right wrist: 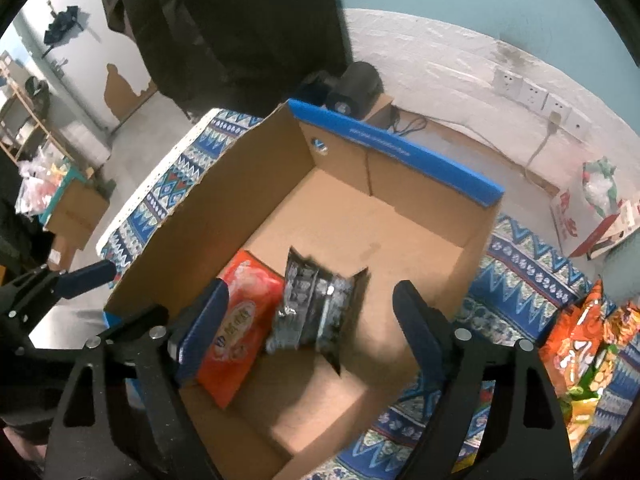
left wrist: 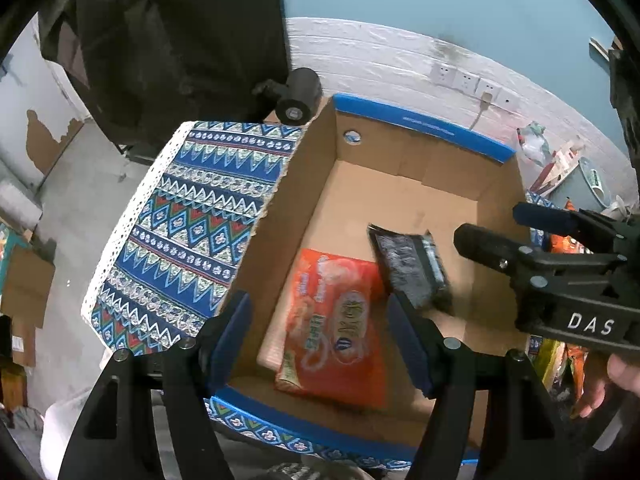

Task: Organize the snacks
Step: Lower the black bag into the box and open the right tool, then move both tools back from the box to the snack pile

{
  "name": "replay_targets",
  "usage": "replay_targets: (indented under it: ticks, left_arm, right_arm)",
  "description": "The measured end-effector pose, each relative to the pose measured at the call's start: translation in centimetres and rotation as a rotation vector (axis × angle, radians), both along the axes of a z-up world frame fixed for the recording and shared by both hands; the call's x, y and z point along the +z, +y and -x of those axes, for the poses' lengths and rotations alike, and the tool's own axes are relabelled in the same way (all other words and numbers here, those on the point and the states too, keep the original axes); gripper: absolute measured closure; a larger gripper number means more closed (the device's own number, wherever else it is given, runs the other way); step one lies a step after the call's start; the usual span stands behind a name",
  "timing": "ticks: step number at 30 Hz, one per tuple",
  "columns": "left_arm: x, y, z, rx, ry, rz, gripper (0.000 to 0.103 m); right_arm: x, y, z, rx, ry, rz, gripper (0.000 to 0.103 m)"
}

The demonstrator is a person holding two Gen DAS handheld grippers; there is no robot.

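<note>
Now both your left tongs (left wrist: 320, 340) and right tongs (right wrist: 310, 332) gape empty; the black packet (right wrist: 316, 308), blurred mid-frame, may land crooked on the orange packet (right wrist: 236, 320).

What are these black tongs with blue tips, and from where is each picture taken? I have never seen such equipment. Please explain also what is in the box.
There is no robot here. A person holds one hand-held gripper in each hand, and a wide-angle camera on each looks forward along its two fingers.

One picture comes from the left gripper, the other from the right gripper. Each also shows the other gripper at its edge.

Both hang over an open cardboard box standing on a patterned blue cloth. In the box lie an orange snack packet and a dark silver packet. Both grippers are open and hold nothing. More snack bags wait on the cloth beside the box.
</note>
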State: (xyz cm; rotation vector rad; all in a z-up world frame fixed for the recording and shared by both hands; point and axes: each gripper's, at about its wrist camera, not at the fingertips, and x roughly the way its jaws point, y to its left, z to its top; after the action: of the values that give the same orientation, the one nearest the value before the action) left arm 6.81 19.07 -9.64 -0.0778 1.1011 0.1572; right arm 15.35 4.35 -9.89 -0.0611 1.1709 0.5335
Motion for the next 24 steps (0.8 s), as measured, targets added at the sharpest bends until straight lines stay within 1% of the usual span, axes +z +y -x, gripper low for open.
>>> replay_targets:
  ticks: [6, 12, 15, 17, 24]
  left_arm:
    - [0.4, -2.1, 0.0, -0.053, -0.005, 0.006, 0.032]
    - [0.5, -4.4, 0.3, -0.106, 0.013, 0.071, 0.031]
    - [0.7, -5.8, 0.5, -0.137, 0.009, 0.053, 0.031]
    - [0.8, -7.0, 0.6, -0.164, 0.006, 0.042, 0.029]
    - [0.8, -10.4, 0.9, -0.239, 0.014, 0.030, 0.028]
  right_arm:
    - [1.1, -2.6, 0.7, -0.028, -0.024, 0.015, 0.018]
    - [2.1, -6.2, 1.7, -0.062, -0.035, 0.027, 0.018]
    - [2.6, -7.9, 2.1, -0.080, -0.042, 0.034, 0.018]
    - [2.8, -9.0, 2.5, -0.092, -0.048, 0.045, 0.018]
    - [3.2, -13.2, 4.0, -0.122, -0.053, 0.086, 0.018]
